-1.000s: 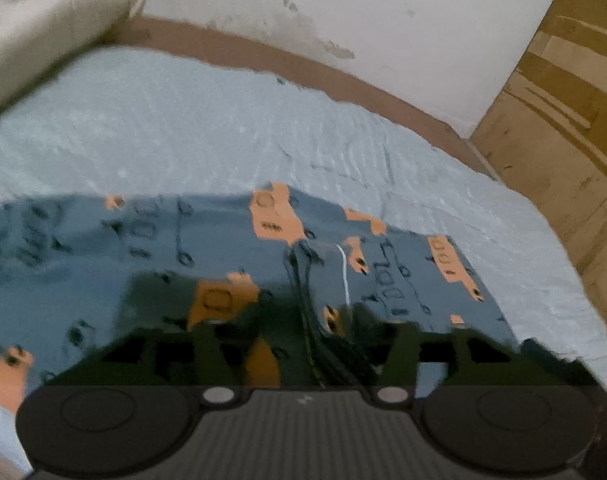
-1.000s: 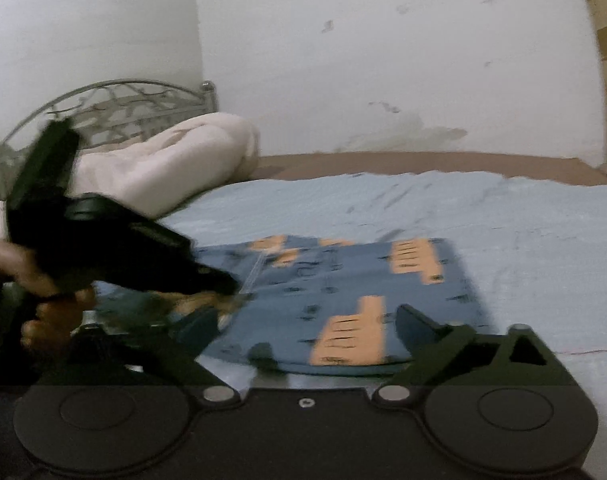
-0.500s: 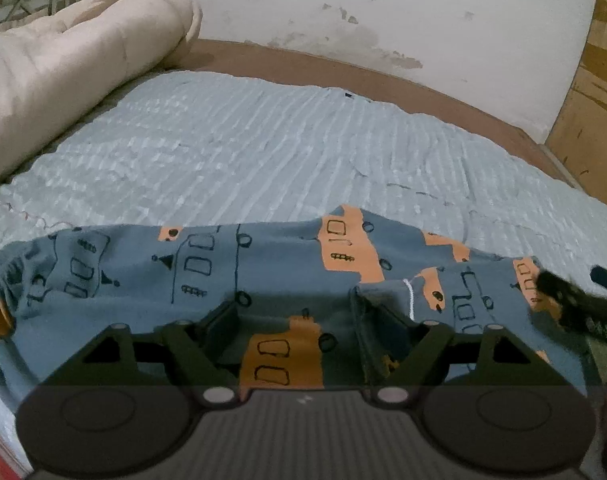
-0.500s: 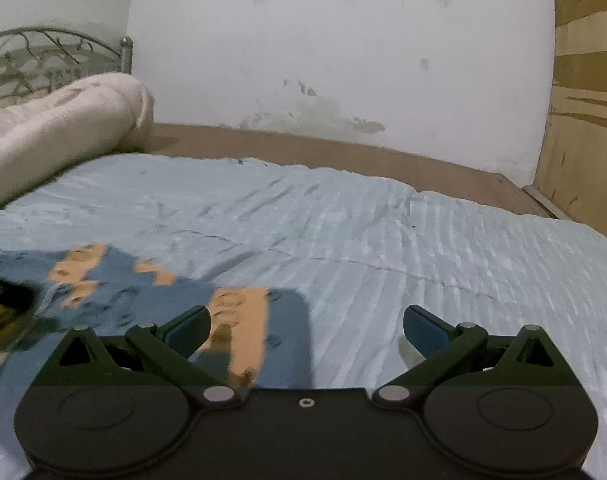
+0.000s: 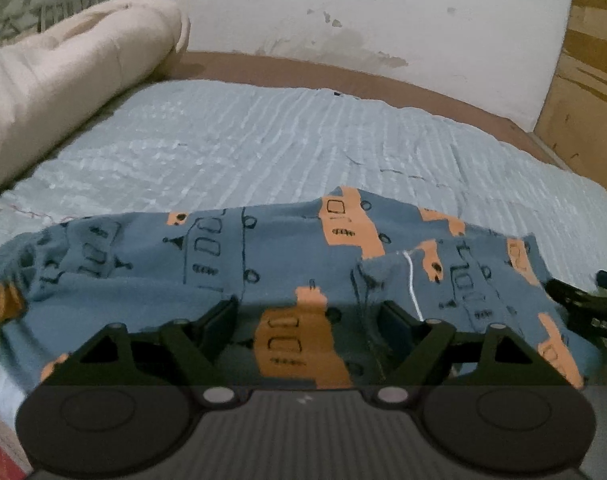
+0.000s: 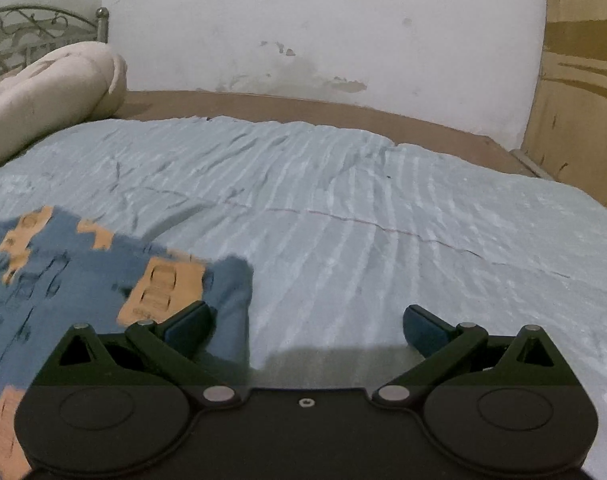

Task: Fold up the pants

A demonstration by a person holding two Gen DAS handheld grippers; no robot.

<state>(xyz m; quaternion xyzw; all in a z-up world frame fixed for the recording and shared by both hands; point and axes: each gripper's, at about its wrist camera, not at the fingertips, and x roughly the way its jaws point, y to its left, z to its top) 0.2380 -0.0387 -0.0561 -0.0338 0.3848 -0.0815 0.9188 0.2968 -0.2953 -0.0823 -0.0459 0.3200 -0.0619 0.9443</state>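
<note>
Blue pants (image 5: pixel 263 260) printed with orange vehicles lie folded across the near part of the bed; a small flap with a white thread sticks up on their right half. My left gripper (image 5: pixel 307 316) hovers just over them, open, with cloth below the fingers but none pinched. The right gripper (image 6: pixel 305 320) is open above the bare sheet, its left finger (image 6: pixel 187 322) over the right edge of the pants (image 6: pixel 63 280). Its black body (image 5: pixel 583 308) also shows at the right edge of the left wrist view.
A light blue ribbed bedspread (image 6: pixel 343 200) covers the bed. A rolled cream duvet (image 5: pixel 63 72) lies at the far left by a metal headboard (image 6: pixel 31 32). Behind are a brown bed edge (image 6: pixel 303 108), a stained white wall and a wooden panel (image 6: pixel 583 80) at the right.
My left gripper widened, let go of the dark fold of cloth and tilted up, so the whole pants show. The right gripper swung right, off the pants, and sank toward the sheet.
</note>
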